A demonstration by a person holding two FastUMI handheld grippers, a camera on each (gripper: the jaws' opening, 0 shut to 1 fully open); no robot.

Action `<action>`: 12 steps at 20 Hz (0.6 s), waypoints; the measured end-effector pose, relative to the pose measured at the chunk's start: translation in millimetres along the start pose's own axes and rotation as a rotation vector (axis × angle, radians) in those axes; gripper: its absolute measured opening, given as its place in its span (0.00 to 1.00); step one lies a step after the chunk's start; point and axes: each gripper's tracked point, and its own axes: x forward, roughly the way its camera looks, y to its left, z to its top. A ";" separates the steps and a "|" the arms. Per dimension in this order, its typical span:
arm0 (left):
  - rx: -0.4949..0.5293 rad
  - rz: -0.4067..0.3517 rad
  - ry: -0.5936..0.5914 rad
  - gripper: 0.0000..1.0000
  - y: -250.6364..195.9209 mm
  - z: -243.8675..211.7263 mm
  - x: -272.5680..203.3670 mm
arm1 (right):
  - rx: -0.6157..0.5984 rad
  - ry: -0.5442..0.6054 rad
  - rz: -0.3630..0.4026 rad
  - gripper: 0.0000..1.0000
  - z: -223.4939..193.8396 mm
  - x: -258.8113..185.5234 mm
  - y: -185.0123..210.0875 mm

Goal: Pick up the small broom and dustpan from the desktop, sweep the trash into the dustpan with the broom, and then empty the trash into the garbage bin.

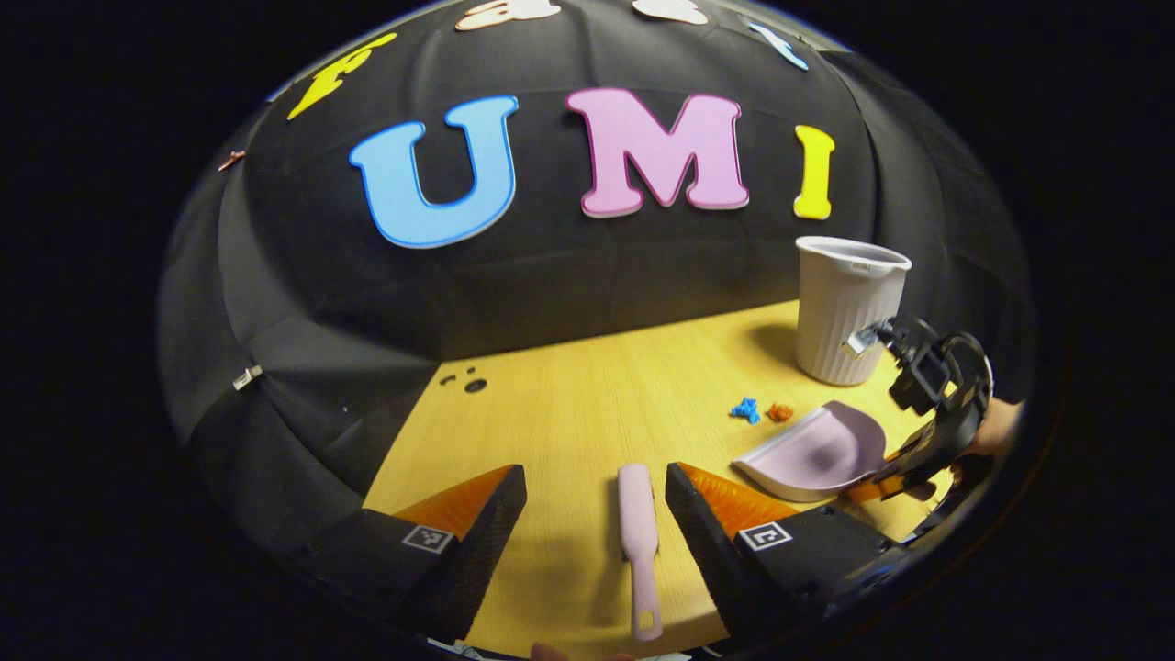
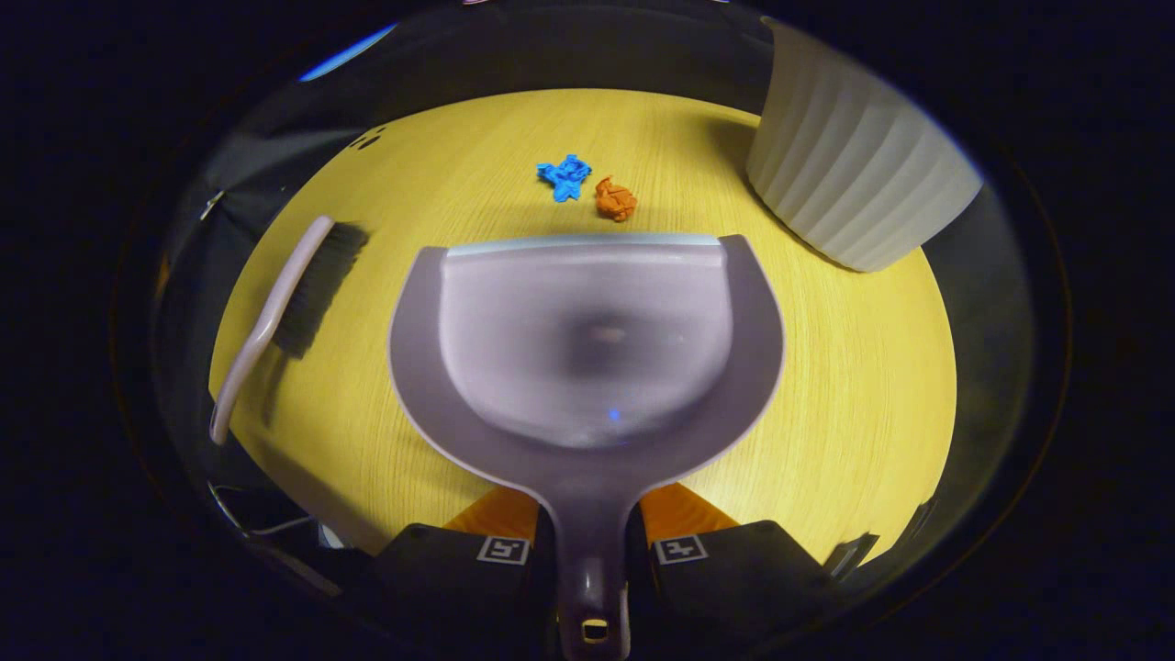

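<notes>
One broom (image 1: 638,523) lies between the spread left gripper (image 1: 597,523); the right gripper (image 2: 590,551) clamps one dustpan (image 2: 587,340) near two paper scraps (image 2: 587,188) and one bin (image 2: 854,174).

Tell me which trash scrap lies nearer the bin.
The orange scrap; it sits on the bin's side, with the blue scrap beside it, farther off.

We find no readable text on any object, only square coded markers (image 2: 502,549) on the gripper fingers, beside the dustpan (image 2: 587,349) handle.
</notes>
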 end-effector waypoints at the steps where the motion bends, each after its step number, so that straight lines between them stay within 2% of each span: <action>1: -0.010 -0.017 0.053 0.97 -5.3 -10.9 6.2 | -0.039 -0.025 0.004 0.34 -3.1 -11.4 -4.0; 5: -0.031 -0.111 0.306 0.95 -34.4 -69.0 29.4 | -0.092 -0.067 0.007 0.34 -16.5 -47.1 -28.7; 7: -0.024 -0.104 0.403 0.93 -34.3 -89.4 40.3 | -0.098 -0.065 -0.011 0.34 -25.3 -57.2 -44.9; 10: -0.013 -0.079 0.479 0.89 -37.1 -106.7 57.9 | -0.120 -0.064 -0.042 0.34 -35.3 -64.3 -64.9; 11: -0.014 -0.081 0.504 0.89 -39.4 -110.4 63.7 | -0.115 -0.060 -0.042 0.38 -38.4 -66.3 -66.9; 12: -0.015 -0.087 0.533 0.89 -41.3 -117.0 66.5 | -0.103 -0.056 -0.039 0.34 -40.7 -66.3 -68.1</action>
